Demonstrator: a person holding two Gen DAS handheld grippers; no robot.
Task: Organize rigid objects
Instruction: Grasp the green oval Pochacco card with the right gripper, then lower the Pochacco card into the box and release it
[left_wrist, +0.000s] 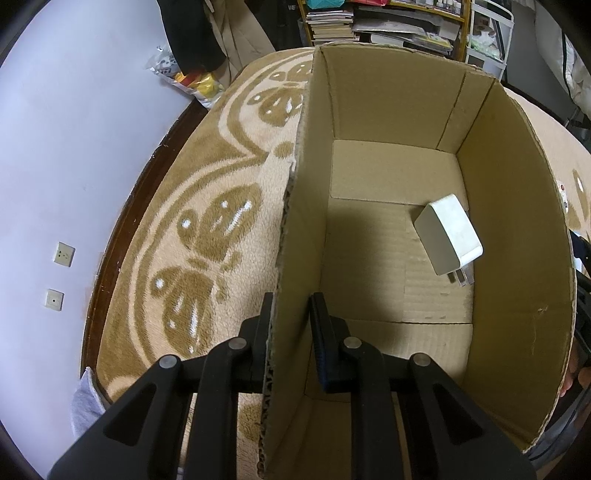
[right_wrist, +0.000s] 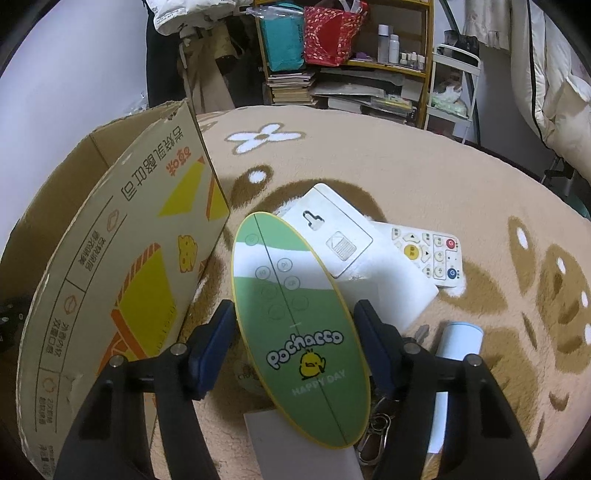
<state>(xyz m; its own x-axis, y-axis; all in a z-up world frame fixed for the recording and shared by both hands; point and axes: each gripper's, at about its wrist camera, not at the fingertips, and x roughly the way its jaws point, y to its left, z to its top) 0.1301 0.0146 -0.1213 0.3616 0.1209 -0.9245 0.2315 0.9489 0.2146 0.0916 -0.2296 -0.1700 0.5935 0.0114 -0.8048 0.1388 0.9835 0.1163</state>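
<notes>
At the bottom centre of the left wrist view, the left gripper (left_wrist: 291, 314) has its fingers clamped on the cardboard box (left_wrist: 517, 258) wall. A white charger (left_wrist: 448, 232) lies inside, right of centre. The right gripper (right_wrist: 295, 325) fingers stand apart around a green oval case (right_wrist: 299, 325), not pressing. Behind lies a white remote (right_wrist: 428, 254).

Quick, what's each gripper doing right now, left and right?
Left gripper: shut on the box wall.
Right gripper: open, fingers either side of the green oval case, not clearly pressing it.
</notes>
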